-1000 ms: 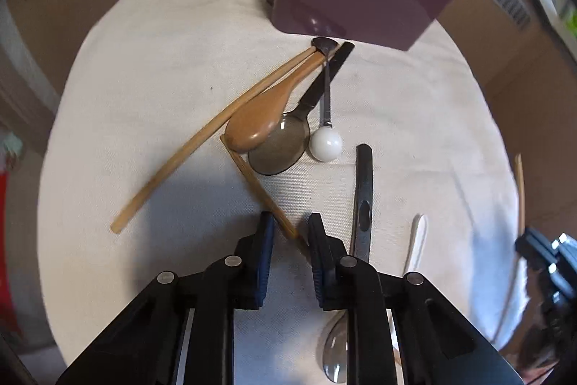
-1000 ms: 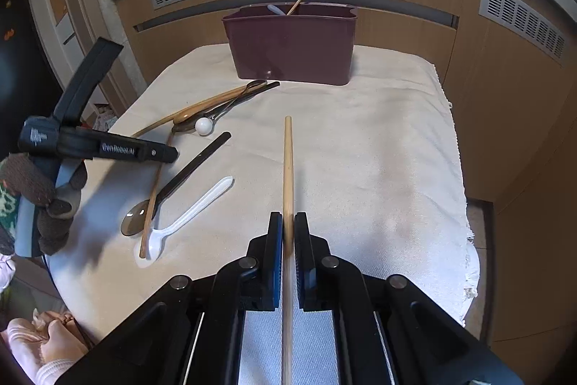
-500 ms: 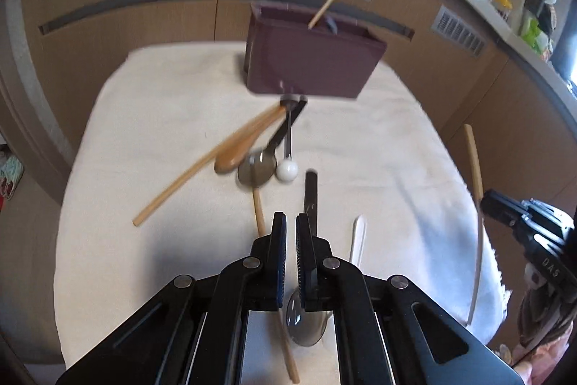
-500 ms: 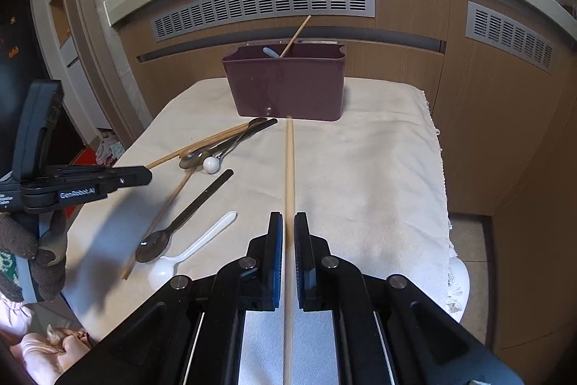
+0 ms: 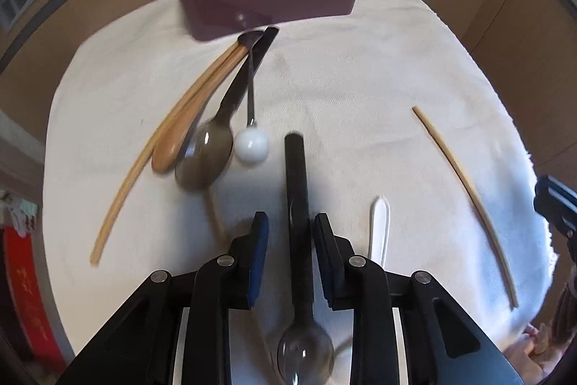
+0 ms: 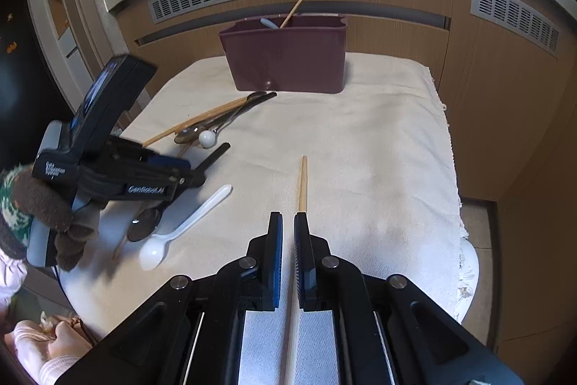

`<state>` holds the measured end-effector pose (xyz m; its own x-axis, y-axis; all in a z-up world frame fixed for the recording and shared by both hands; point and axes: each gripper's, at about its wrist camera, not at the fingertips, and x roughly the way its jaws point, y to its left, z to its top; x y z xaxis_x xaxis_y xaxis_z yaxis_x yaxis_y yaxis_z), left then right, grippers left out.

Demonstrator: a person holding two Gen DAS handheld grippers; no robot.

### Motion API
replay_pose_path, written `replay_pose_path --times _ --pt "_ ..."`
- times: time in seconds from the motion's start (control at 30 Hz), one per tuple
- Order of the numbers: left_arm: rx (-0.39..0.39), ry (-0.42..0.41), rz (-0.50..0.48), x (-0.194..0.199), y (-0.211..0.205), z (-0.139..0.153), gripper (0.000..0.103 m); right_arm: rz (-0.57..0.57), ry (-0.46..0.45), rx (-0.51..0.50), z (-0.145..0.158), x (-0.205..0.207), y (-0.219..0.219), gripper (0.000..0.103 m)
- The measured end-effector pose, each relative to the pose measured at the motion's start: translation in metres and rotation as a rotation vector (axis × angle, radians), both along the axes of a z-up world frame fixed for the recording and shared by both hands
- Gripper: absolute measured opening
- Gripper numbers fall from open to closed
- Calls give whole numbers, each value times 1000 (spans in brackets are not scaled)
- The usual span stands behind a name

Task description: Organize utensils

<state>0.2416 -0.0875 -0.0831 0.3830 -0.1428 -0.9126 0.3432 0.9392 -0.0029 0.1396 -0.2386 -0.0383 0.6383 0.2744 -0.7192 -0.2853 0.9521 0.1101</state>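
Shifted sideways and just opening, left tool [image 5: 290, 231] straddles the black-handled spoon [image 5: 296, 190], pads not touching.

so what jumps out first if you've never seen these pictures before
The maroon utensil caddy at the far end of the cloth-covered table, a chopstick poking out of it. Next, the loose pile of spoons and chopsticks just in front of it. Then the two claws: the left claw straddles a black-handled spoon with its jaws apart, and the right claw is shut on a wooden chopstick.
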Motion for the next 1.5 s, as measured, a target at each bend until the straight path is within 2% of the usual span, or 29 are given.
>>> replay_pose_path --times 0.07,0.1,0.13,0.23,0.37,0.5,0.53,0.57,0.6,0.63,0.73,0.8,1.0,1.27,1.5 --pt "9 -7 -16 7 -7 0 27 -5 11 -4 -5 2 -1 7" --pt "14 -13 -28 8 -10 0 23 -6 14 -6 -7 2 -1 8" --pt "15 -18 -48 8 -12 0 12 -5 19 -7 -9 3 -2 13" --pt "-42 -37 -76 -2 -8 8 12 -15 42 -10 -17 9 -5 29" --pt "-126 -124 -19 -22 16 24 12 -5 100 -39 -33 33 3 29" --pt "-208 -214 33 -44 37 39 12 -1 140 -120 -47 60 17 30" --pt "-221 -243 39 -48 40 44 12 13 143 -143 -47 63 22 29" --pt "-233 -269 45 -54 43 48 12 23 144 -164 -46 64 24 14" --pt "-252 -291 55 -59 48 53 12 44 151 -173 -45 63 27 7" --pt "-275 -301 67 -63 53 57 12 53 157 -177 -45 62 30 6" --pt "-347 -309 94 -64 64 62 12 27 118 -197 -39 53 29 6" --pt "-378 -318 99 -70 68 66 12 10 92 -134 -28 46 22 6" --pt "-392 -367 89 -78 63 78 12 -16 -19 -39 6 21 11 6" --pt "-399 -425 45 -98 56 102 12 -12 -132 -3 43 -4 14 6" --pt "-397 -485 45 -97 54 129 12 -37 -222 28 74 -5 9 6"
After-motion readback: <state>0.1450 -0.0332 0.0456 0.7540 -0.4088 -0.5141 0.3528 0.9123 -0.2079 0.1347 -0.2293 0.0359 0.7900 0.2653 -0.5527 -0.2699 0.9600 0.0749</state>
